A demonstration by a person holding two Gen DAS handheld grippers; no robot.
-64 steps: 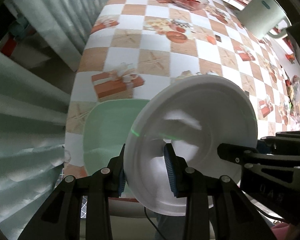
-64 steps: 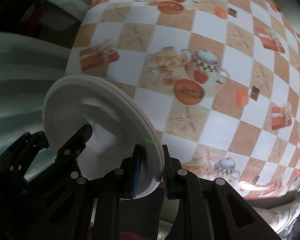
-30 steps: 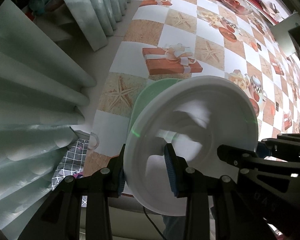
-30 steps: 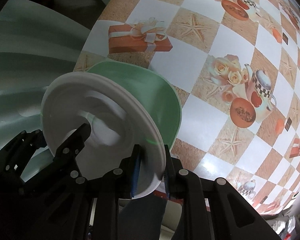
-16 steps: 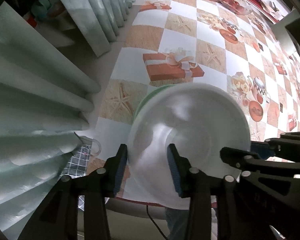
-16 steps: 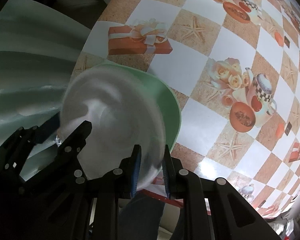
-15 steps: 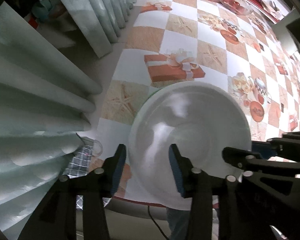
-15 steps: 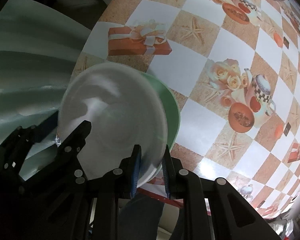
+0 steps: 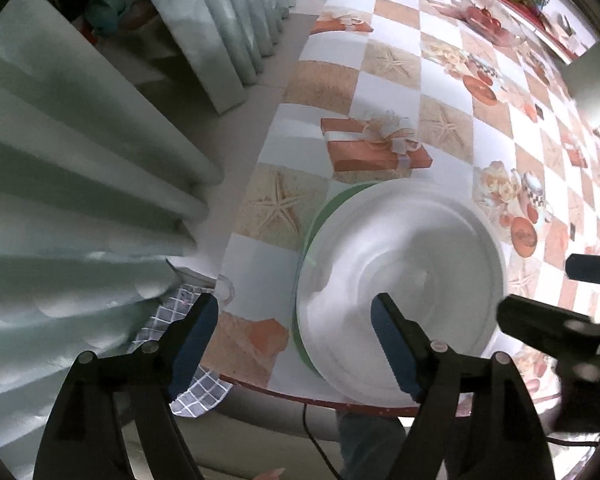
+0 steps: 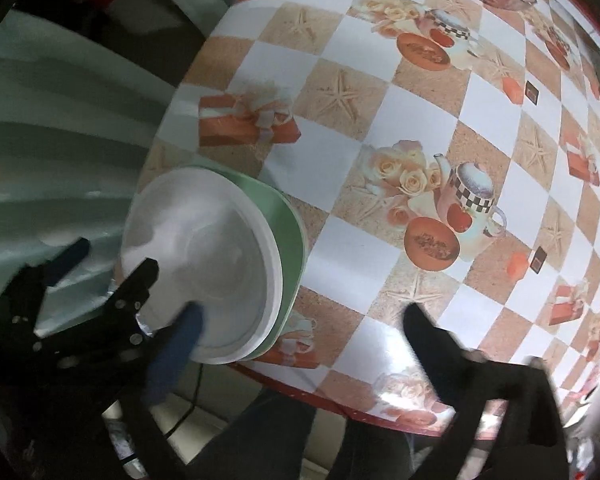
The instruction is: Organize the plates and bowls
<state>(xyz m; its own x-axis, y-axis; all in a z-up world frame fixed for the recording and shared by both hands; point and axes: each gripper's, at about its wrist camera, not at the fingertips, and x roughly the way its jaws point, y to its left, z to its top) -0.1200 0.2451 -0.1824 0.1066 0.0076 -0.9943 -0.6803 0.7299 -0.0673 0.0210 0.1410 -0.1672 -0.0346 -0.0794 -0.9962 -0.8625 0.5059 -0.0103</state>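
A white plate [image 9: 404, 280] lies on top of a green plate [image 9: 320, 216] at the near corner of the table. The same stack shows in the right wrist view, white plate [image 10: 204, 264] over green plate [image 10: 288, 232]. My left gripper [image 9: 296, 336] is open, its jaws wide apart over the stack's near left rim, holding nothing. My right gripper [image 10: 300, 332] is open and empty, just off the stack's right side; its left finger [image 10: 176, 348] overlaps the white plate's rim.
The table wears a checked cloth [image 9: 384, 92] with gift boxes, starfish and teapots. Its near edge [image 10: 340, 404] runs just below the stack. Pale green curtains [image 9: 80, 168] hang at the left. A glass bowl of red fruit [image 9: 488, 20] and a white container [image 9: 592, 84] stand far back.
Both grippers let go of the white plate and opened wide. The plate now rests flat on the green plate, and both grippers have drawn back from it.
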